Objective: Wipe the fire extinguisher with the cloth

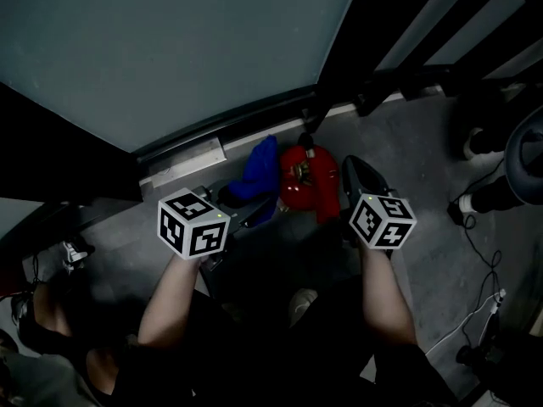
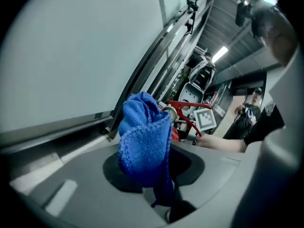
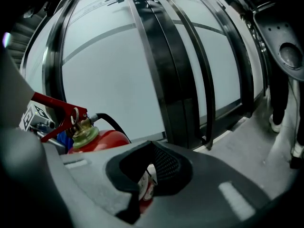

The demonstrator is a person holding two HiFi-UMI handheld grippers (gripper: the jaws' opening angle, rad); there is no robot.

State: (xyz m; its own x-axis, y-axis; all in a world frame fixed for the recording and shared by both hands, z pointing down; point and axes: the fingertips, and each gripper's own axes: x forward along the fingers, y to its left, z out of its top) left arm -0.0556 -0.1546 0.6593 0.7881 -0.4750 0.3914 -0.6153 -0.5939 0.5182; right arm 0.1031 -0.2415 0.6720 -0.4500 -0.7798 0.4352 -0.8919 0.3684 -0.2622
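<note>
A small red fire extinguisher (image 1: 316, 185) stands on the grey floor at the foot of a glass wall, its red lever and gauge on top. My left gripper (image 1: 244, 203) is shut on a bunched blue cloth (image 1: 260, 170), which sits just left of the extinguisher's head. In the left gripper view the cloth (image 2: 145, 137) rises out of the jaws, with the red lever (image 2: 183, 109) right behind it. My right gripper (image 1: 357, 173) lies close against the extinguisher's right side. In the right gripper view the extinguisher (image 3: 100, 137) is at the left. Its label shows through the narrow slit between the near-closed jaws.
A large glass panel (image 1: 170, 49) with a black frame and a pale sill (image 1: 182, 164) fills the back. Black posts (image 1: 399, 24) stand at the right. White cables (image 1: 475, 312) and dark feet or bases (image 1: 488, 195) are on the floor at the right. A person (image 2: 249, 114) stands far off.
</note>
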